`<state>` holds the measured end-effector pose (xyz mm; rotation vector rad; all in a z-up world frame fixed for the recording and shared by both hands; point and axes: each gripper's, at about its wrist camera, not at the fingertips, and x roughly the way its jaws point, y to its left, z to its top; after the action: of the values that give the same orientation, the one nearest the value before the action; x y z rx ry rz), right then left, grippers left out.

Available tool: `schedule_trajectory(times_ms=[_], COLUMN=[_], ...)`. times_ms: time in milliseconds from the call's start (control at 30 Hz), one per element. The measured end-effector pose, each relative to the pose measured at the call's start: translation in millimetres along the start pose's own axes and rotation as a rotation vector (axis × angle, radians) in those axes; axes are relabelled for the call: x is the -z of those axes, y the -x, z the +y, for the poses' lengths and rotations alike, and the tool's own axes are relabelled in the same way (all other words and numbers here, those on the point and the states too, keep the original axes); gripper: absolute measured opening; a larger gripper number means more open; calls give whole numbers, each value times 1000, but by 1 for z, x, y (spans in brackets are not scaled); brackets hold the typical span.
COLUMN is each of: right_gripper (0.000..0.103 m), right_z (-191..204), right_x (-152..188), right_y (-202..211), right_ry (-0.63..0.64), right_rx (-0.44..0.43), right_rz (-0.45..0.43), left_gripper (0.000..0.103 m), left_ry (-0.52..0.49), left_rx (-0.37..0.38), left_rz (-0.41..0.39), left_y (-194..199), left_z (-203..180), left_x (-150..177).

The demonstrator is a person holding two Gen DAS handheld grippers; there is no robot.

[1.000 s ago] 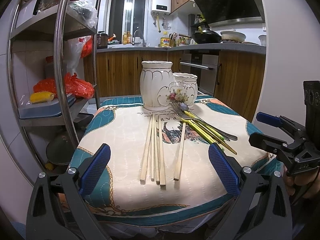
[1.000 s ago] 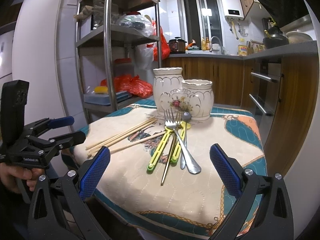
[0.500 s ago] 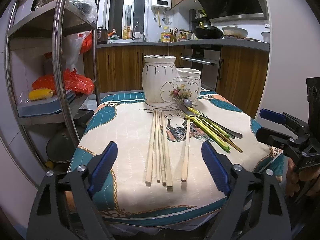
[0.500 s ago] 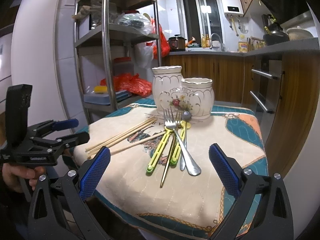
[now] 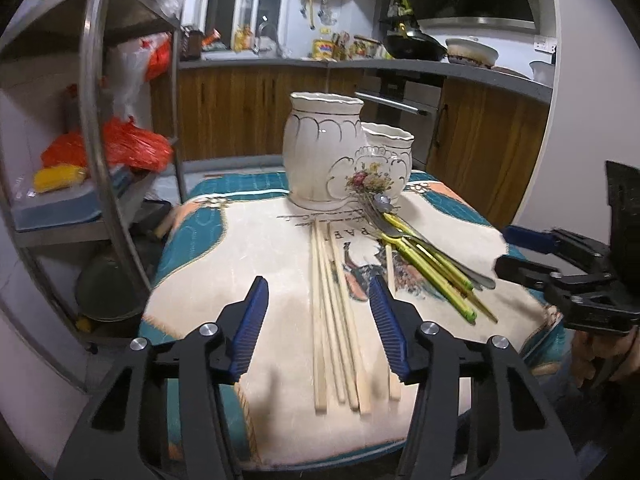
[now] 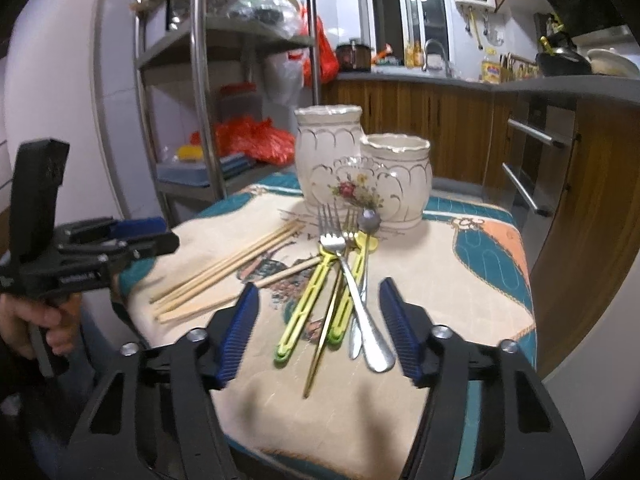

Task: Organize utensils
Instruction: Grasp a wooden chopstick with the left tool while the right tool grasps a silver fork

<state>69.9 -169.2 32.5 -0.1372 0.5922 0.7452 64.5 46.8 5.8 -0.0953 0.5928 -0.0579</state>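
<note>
Several wooden chopsticks (image 5: 334,320) lie on the cloth-covered table (image 5: 224,296), also in the right wrist view (image 6: 224,276). Beside them lies a pile of cutlery (image 6: 344,280): silver forks, a spoon and yellow-green handled pieces, also in the left wrist view (image 5: 428,264). A tall white ceramic holder (image 5: 322,156) and a shorter flowered one (image 5: 384,164) stand at the back. My left gripper (image 5: 318,312) is open above the near ends of the chopsticks. My right gripper (image 6: 316,316) is open above the cutlery handles. Neither holds anything.
A steel shelf rack (image 5: 92,120) with red bags stands left of the table. Wooden kitchen cabinets (image 5: 480,128) and a counter lie behind. The table's near edge is right below both grippers. The other gripper shows at each view's side (image 5: 568,276) (image 6: 84,256).
Both grippers have moved forward and down over the table and their jaws have narrowed. The left came over the chopsticks, the right over the cutlery.
</note>
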Motion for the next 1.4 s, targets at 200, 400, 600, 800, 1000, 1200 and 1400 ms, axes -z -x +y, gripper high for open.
schedule_trajectory(times_ms=[200,400,600,800,1000,1200,1400], right_gripper=[33,27,17,7,6,6,6], right_z=[-9,-11,-12,-14,-20,-34,-56], right_x=[-21,-30,-33,-34,-34,-35,-31], right_y=[-39,-76,-86,-84,-79,-69,-65], right_ry=[63,133,130,106,87,54,26], right_rx=[-4,-15,-48,-76,-59,-40,14], right_rz=[155,324,377,381,367,347,367], left_gripper=[31,29,27,19,9,1,1], left_ry=[-10,-40,-35,-17,19,48,47], left_rx=[34,51,52,60,78,78,95], left_rz=[122,235,286,302,317,316,318], left_y=[-35,-65,-81,-85,-86,-84,-84], left_z=[8,5,10,16,24,30,31], left_x=[-19,-25,-23,-21,-25,-27,-28])
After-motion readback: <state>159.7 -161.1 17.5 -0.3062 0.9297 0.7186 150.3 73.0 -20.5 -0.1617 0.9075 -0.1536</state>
